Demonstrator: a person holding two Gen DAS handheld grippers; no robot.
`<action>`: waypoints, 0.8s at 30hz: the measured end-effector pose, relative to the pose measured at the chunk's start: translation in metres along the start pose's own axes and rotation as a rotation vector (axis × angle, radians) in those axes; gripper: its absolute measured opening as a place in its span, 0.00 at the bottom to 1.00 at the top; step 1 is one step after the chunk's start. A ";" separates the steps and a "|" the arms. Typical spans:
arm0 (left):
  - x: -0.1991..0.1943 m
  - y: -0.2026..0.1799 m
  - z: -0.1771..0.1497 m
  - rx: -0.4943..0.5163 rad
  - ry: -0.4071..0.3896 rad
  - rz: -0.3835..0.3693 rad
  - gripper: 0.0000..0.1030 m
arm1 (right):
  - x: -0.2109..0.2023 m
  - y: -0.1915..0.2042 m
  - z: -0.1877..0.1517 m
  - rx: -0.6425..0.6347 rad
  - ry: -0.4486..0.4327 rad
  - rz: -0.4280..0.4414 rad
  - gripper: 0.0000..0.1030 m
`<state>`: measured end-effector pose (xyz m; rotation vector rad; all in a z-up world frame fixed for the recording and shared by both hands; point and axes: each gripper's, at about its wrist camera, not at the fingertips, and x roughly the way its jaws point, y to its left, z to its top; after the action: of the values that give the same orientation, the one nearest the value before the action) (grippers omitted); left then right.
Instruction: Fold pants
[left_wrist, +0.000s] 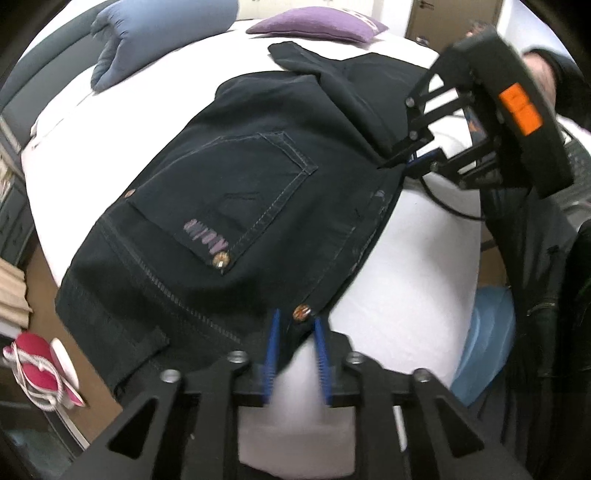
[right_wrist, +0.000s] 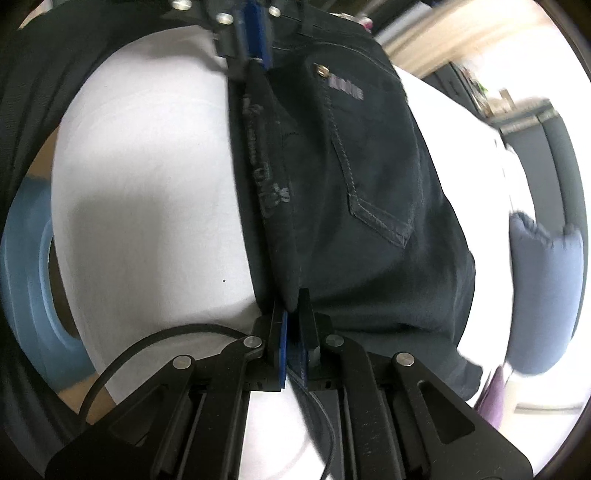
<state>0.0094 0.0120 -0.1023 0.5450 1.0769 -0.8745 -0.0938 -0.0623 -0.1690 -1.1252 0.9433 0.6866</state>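
A: What do I have at the left gripper (left_wrist: 296, 334)?

B: Its blue fingers (left_wrist: 272, 345) stand apart, with the waistband edge of the dark jeans (left_wrist: 236, 206) between them, a copper rivet (left_wrist: 302, 312) right between the tips. I cannot tell whether they touch the cloth.

A: And the right gripper (right_wrist: 293, 314)?

B: Its fingers are pressed together on a fold of the jeans' edge; the denim bunches up just ahead of the tips. In the left view the same gripper (left_wrist: 397, 162) bites the far end of that edge.

A: Where do the jeans lie?

B: Spread on the white bed (left_wrist: 399, 258), ahead of both sets of fingers, back pocket (left_wrist: 236, 192) up, with a purple logo near its corner. Beyond them sit a blue-grey pillow (left_wrist: 147, 33) and a purple cushion (left_wrist: 314, 24). A blue ring-shaped object (right_wrist: 27, 280) lies left of the right fingers, off the bed.
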 end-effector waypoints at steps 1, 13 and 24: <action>-0.004 0.000 -0.001 -0.007 0.003 0.003 0.35 | 0.000 0.001 -0.001 0.019 -0.003 -0.012 0.07; -0.023 0.013 0.068 -0.296 -0.232 0.000 0.60 | 0.001 0.013 -0.014 0.317 -0.123 -0.173 0.07; 0.052 0.021 0.063 -0.494 -0.112 -0.068 0.57 | -0.055 -0.078 -0.110 0.978 -0.477 0.181 0.77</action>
<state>0.0703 -0.0417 -0.1254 0.0473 1.1625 -0.6552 -0.0829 -0.1911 -0.1019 -0.0051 0.8076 0.4957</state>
